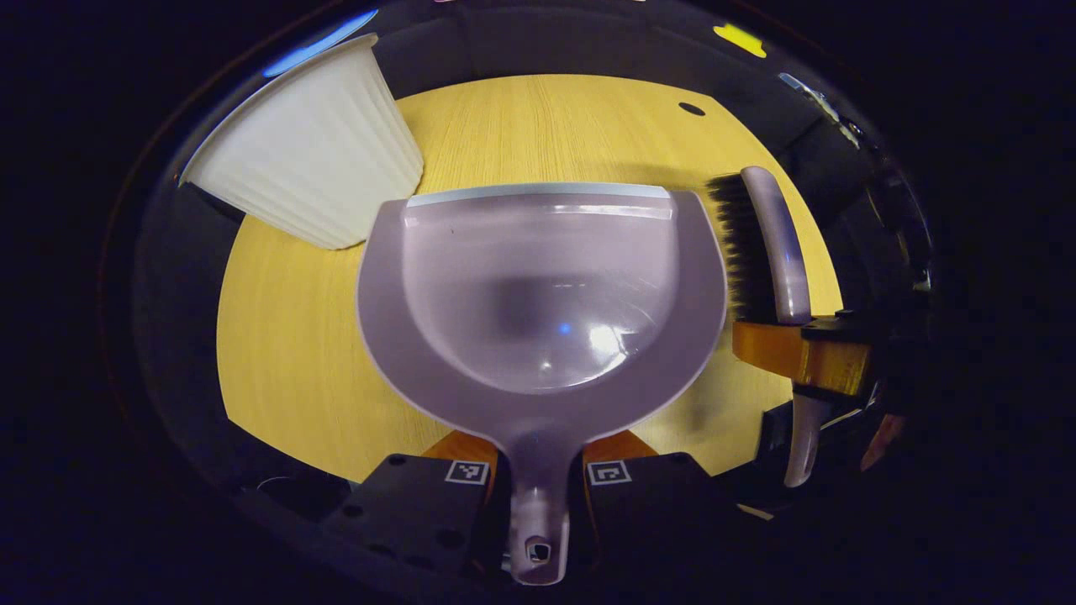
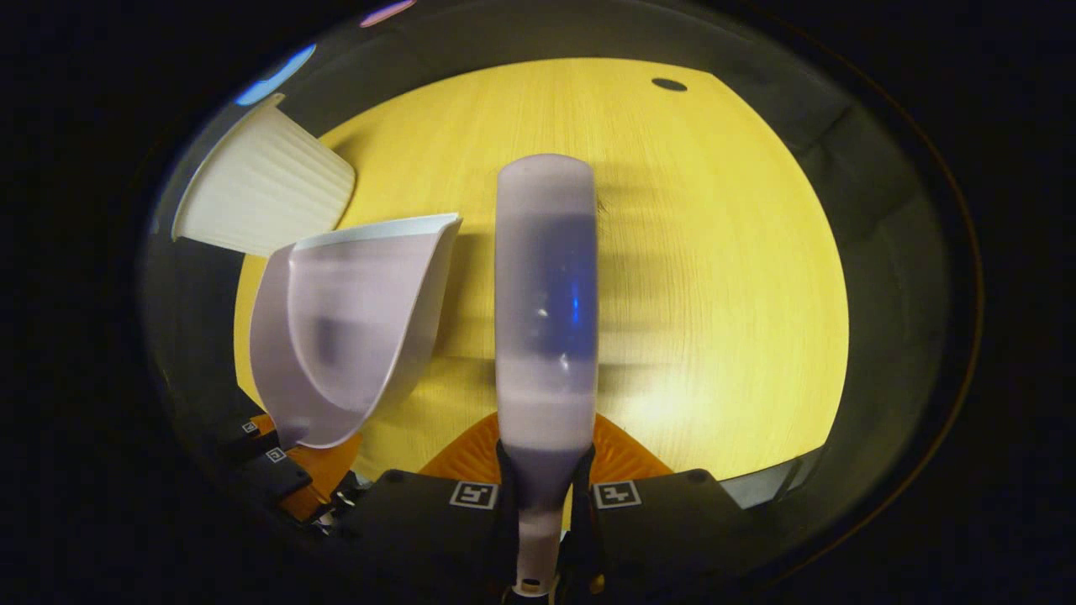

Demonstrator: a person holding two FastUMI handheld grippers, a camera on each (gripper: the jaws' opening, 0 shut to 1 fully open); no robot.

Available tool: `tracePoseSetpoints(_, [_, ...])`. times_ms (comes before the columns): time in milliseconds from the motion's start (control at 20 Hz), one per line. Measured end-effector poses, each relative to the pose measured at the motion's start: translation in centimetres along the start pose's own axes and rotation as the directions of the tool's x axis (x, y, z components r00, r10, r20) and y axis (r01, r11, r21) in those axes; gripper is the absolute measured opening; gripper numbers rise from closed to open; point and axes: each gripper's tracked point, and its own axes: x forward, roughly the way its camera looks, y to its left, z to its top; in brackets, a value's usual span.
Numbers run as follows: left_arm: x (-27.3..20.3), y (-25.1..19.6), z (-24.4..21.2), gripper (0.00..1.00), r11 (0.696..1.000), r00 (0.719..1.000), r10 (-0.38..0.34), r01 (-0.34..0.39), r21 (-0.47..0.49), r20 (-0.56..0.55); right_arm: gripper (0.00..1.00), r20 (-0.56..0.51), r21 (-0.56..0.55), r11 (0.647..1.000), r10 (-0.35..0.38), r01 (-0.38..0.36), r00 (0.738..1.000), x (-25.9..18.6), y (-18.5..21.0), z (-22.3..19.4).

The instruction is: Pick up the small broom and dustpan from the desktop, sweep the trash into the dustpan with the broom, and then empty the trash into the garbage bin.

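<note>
Both tools lifted over the tabletop [image 1: 286, 353]. Left gripper [image 1: 538, 475] clamps dustpan [image 1: 542, 286] handle; right gripper [image 2: 545, 491] clamps broom [image 2: 546, 294]. Bin [image 1: 311, 160] at ten o'clock. No trash visible; judged next: locate it, sweep.

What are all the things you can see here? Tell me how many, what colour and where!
dustpan: one, pale lilac, held over the table by its handle, pan looks empty.
broom: one, lilac back with dark bristles, held beside the dustpan.
bin: one, white and ribbed, at the table's far left edge.
table: one, yellow wood, under everything; no trash seen on it.
hole: one, dark, in the table's far side.
left hand-held gripper: one, black and orange, closed on the dustpan handle.
right hand-held gripper: one, black and orange, closed on the broom handle.
</note>
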Motion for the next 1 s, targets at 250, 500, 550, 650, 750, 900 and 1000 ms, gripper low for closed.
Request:
tracePoseSetpoints(250, [1.0, 0.1, 0.8, 0.26, 1.0, 0.998, 0.007, -0.008, -0.017, -0.062, 0.27, -0.055, -0.014, 0.997, -0.083, 0.082, 0.995, 0.9, -1.6, -0.6])
tracePoseSetpoints(500, [0.5, -0.1, 0.8, 0.26, 1.0, 0.994, 0.006, -0.006, -0.003, -0.108, 0.27, -0.105, -0.04, 0.993, -0.117, 0.114, 0.988, -0.3, -1.6, -0.7])
tracePoseSetpoints(550, [0.3, 0.0, 0.9, 0.25, 1.0, 0.994, 0.004, -0.005, -0.006, -0.109, 0.27, -0.136, -0.049, 0.992, -0.125, 0.12, 0.983, -0.7, -1.7, -1.3])
tracePoseSetpoints(650, [0.6, 0.0, 0.7, 0.27, 1.0, 0.993, 0.01, -0.01, 0.0, -0.117, 0.27, -0.117, -0.046, 0.991, -0.127, 0.122, 0.985, -0.1, -1.1, -1.2])
tracePoseSetpoints(750, [0.8, 0.2, 0.3, 0.27, 1.0, 0.99, 0.019, -0.02, -0.003, -0.139, 0.27, -0.134, -0.037, 0.99, -0.137, 0.134, 0.981, 0.0, -0.9, -1.7])
tracePoseSetpoints(900, [0.9, 0.1, 0.3, 0.28, 0.999, 0.984, 0.016, -0.022, -0.031, -0.175, 0.3, -0.162, -0.041, 0.989, -0.149, 0.144, 0.975, 0.0, -1.1, -2.4])
tracePoseSetpoints(1000, [0.8, 0.1, 0.2, 0.28, 1.0, 0.981, 0.022, -0.026, -0.016, -0.191, 0.33, -0.169, -0.032, 0.989, -0.148, 0.145, 0.974, -0.1, -1.2, -2.9])
